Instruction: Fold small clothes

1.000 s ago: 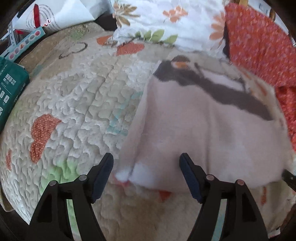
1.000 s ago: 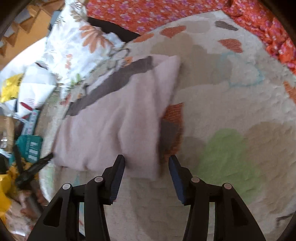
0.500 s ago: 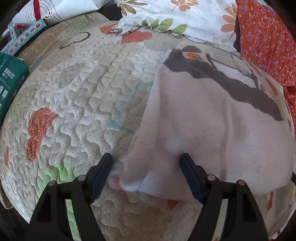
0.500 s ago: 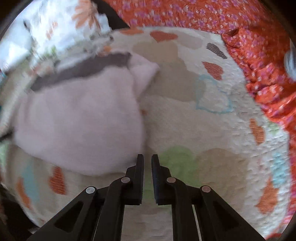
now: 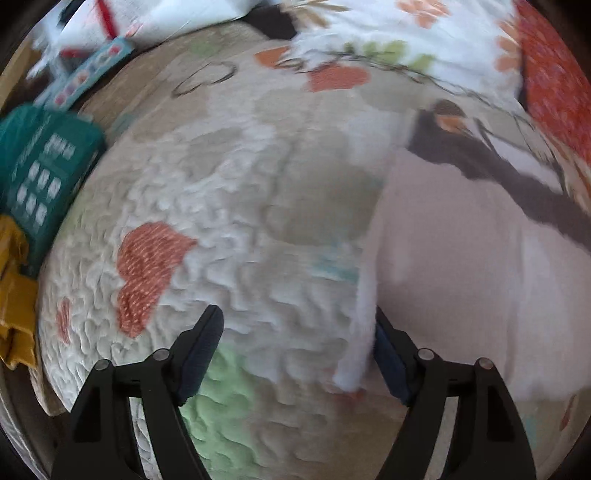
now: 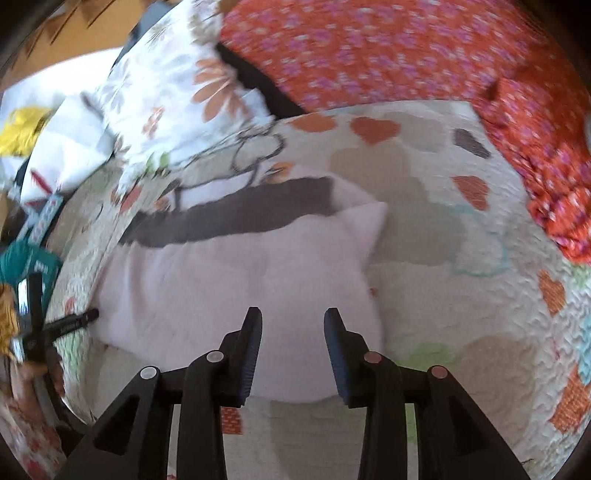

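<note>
A pale pink garment [image 6: 236,280] with a dark grey band [image 6: 229,218] along its far edge lies folded on a quilted bedspread [image 6: 443,295]. In the left wrist view the garment [image 5: 461,266] fills the right side. My left gripper [image 5: 295,354] is open, its right finger at the garment's near-left corner, nothing between the fingers. My right gripper [image 6: 291,350] is open and empty, just above the garment's near edge. The left gripper's tip [image 6: 74,321] shows at the garment's left edge in the right wrist view.
A white floral pillow [image 6: 177,107] and an orange floral cloth [image 6: 406,51] lie at the far side. A teal pack [image 5: 40,173], a yellow cloth [image 5: 14,295] and white bags [image 5: 155,14] lie off the bedspread's left edge.
My right gripper shut half a second ago and has opened again, now over the garment's near edge. My left gripper has shifted left, so the garment's corner sits by its right finger.
</note>
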`<act>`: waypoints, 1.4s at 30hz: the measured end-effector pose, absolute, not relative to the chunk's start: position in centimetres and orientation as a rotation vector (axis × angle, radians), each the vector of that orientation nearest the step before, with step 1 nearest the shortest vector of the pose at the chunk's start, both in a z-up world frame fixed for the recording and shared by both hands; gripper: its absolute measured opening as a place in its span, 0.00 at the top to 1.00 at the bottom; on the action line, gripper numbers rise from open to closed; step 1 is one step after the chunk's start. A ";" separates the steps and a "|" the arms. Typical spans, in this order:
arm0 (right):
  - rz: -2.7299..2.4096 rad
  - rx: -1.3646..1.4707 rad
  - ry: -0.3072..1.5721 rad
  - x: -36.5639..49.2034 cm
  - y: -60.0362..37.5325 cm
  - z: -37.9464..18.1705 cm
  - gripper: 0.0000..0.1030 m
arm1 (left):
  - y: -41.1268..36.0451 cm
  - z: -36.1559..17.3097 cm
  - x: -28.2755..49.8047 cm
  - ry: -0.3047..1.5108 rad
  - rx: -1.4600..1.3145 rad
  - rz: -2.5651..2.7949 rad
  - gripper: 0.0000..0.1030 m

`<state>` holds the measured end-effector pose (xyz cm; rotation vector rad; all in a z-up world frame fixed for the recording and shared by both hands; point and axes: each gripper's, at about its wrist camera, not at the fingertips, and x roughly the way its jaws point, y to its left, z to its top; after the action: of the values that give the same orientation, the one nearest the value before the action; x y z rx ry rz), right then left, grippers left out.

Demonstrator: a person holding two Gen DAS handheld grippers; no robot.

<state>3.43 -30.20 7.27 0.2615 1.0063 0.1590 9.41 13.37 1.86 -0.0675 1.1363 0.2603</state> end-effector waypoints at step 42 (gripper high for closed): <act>0.477 -0.567 0.844 3.1 6.1 1.8 0.44 | 29.0 7.7 3.9 0.922 -0.644 0.351 0.24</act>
<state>3.08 6.13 1.80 -0.5669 0.8439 0.4770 3.92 28.98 7.73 -0.6444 0.9223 0.3514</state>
